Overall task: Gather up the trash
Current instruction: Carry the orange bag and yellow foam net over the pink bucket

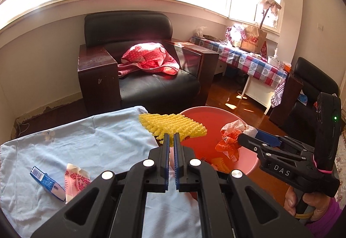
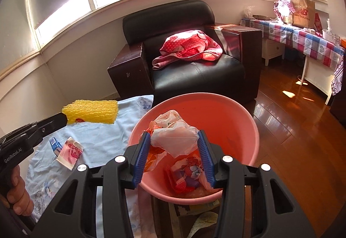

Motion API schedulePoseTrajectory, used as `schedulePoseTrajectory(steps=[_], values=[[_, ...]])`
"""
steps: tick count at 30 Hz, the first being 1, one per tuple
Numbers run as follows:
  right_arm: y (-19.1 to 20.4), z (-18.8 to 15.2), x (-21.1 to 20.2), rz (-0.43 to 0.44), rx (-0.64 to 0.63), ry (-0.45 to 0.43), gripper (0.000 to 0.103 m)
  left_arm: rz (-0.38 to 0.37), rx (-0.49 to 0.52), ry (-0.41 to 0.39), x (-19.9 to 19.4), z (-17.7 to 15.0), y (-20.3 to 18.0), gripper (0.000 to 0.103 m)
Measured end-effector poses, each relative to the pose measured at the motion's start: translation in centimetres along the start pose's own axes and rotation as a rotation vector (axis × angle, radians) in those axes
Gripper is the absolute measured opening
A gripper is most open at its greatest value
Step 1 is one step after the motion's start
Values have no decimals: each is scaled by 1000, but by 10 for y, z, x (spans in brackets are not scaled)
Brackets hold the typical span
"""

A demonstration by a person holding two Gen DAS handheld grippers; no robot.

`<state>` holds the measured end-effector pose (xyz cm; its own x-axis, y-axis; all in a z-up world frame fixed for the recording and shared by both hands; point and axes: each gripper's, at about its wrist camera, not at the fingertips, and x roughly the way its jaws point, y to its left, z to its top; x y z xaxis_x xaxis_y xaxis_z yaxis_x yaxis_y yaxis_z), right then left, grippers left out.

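Observation:
My left gripper [image 1: 172,137] is shut on a yellow foam fruit net [image 1: 173,126], held above the far edge of the light blue cloth [image 1: 86,145]; it also shows in the right wrist view [image 2: 93,111]. My right gripper [image 2: 174,137] has its jaws wide apart with a crumpled white and orange plastic bag [image 2: 173,136] between them, over the pink basin [image 2: 237,121]. Whether the pads press the bag is unclear. The basin holds other wrappers [image 2: 188,173]. A blue packet [image 1: 48,181] and a pink wrapper [image 1: 75,179] lie on the cloth.
A black leather armchair [image 1: 151,82] with a red dotted cloth [image 1: 149,58] stands behind the basin. A table with a checked cover [image 1: 248,61] stands at the right by the window. The floor [image 2: 292,140] is glossy brown wood.

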<state>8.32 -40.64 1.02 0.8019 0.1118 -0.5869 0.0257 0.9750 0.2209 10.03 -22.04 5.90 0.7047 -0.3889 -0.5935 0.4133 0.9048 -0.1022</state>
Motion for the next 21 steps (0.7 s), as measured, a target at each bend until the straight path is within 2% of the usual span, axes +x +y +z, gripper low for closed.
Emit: schedulePoseTrajectory(steps=[9,15,21], values=[[-20,-5,5,-61,2,24,46,-50,53,83,42,-5,-36,3],[-25,-7,9,-77,6,47,46,-69,66,135,60,-11,-43,3],[-24,-6,13,-91,-4,63,46,-77,87,147,65,-13,-48,3]])
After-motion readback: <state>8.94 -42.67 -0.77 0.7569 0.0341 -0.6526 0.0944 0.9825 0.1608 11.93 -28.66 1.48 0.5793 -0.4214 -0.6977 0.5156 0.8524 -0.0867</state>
